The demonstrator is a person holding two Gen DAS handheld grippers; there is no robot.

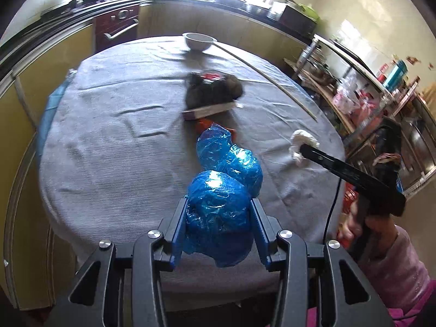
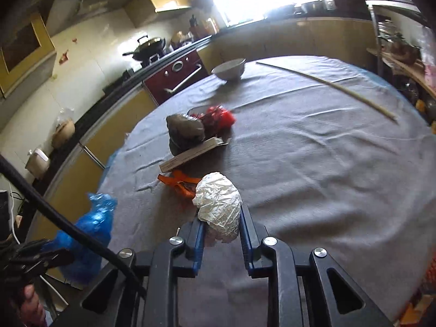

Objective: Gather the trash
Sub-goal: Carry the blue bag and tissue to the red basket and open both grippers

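My left gripper [image 1: 219, 204] is shut on a crumpled blue plastic bag [image 1: 220, 204], which bulges out ahead of its blue fingers over the grey tablecloth [image 1: 109, 136]. My right gripper [image 2: 222, 212] is shut on a crumpled white paper ball [image 2: 219, 204]; in the left wrist view it [image 1: 299, 151] shows at the right, with the white ball [image 1: 302, 141] at its tip. Further out on the table lie a dark lump [image 2: 185, 129], red wrapping [image 2: 220, 117], a flat carton [image 2: 190, 154] and an orange scrap [image 2: 181, 182]. The blue bag [image 2: 92, 229] also shows at the left of the right wrist view.
A white bowl [image 2: 229, 68] stands at the table's far edge, with a long thin stick [image 2: 327, 87] lying to its right. Kitchen counters, a dark red oven [image 2: 177, 73] and a wok ring the table. Shelves with clutter stand at the right [image 1: 368, 95]. A black cable [image 2: 68, 226] crosses the left.
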